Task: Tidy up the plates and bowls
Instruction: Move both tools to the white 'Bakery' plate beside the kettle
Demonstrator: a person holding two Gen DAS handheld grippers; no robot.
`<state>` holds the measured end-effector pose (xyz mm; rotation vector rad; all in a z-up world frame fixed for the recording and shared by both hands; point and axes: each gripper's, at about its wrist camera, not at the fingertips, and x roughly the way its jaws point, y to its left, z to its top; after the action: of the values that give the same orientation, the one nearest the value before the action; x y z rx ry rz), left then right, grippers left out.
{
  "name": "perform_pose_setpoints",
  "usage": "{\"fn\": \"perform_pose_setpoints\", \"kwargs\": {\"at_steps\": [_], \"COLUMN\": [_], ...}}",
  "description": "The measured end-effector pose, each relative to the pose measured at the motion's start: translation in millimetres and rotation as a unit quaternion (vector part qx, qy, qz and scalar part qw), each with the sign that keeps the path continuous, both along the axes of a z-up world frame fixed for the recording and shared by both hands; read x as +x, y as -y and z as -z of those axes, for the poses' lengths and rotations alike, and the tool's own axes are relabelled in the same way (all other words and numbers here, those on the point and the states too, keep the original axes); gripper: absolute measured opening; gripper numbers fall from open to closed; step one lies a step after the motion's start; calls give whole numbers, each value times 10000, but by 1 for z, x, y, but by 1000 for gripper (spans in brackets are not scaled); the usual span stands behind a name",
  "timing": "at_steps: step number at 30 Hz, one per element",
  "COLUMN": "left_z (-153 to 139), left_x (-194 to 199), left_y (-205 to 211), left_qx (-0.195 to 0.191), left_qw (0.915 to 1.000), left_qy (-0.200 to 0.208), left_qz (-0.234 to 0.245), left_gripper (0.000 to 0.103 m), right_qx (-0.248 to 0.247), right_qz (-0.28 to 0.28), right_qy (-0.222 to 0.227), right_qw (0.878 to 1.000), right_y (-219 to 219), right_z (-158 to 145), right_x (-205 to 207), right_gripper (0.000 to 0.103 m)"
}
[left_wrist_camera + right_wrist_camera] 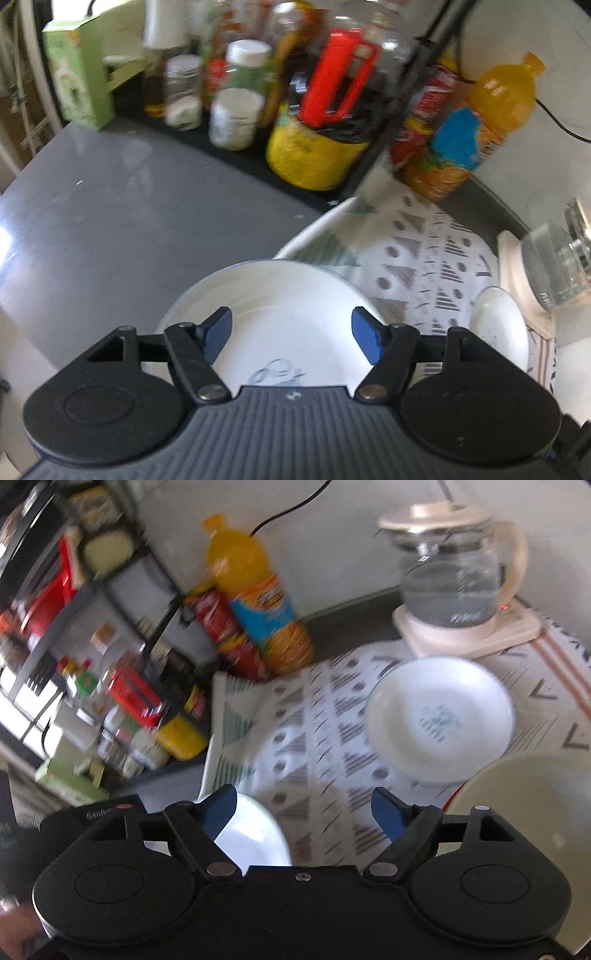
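A white plate with a faint blue mark (273, 332) lay directly below and just ahead of the left gripper (291, 334), whose jaws stood wide apart with nothing pressed between the blue pads (218, 328). The right gripper (304, 814) was likewise spread open and empty, above the patterned cloth (317, 738). Ahead and to its right sat a small white dish with blue print (439, 716); closer in on that side lay a cream bowl (524, 812). Beyond the cloth stood an orange drink bottle (255, 590) and a glass kettle (454, 576).

By my reckoning a piece had been set down, and the hands were between steps. Next, one gripper must reach another dish, likely the small white one, and close on its rim.
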<state>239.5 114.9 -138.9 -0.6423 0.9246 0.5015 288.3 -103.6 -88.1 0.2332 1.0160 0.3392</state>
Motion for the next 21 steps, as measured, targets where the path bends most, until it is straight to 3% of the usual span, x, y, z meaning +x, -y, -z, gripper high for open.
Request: {"fn": "perform_pose_setpoints", "kwargs": {"at_steps": [12,21], "left_z": [6,22], "left_x": [73,118], "left_y": [52,89], "left_qx": [-310,-767], "left_qw": [9954,9847], "left_qy": [118,42], "left_qz": [895,1563], "left_gripper": [70,67], "right_qx": [-78,24], "right_qz": [1247,2025], "right_qy": [-55,-495], "right_qw": [9921,9780], "right_y": [68,112], "right_z": [-1,20], "right_x": [43,66], "right_gripper": [78,58]}}
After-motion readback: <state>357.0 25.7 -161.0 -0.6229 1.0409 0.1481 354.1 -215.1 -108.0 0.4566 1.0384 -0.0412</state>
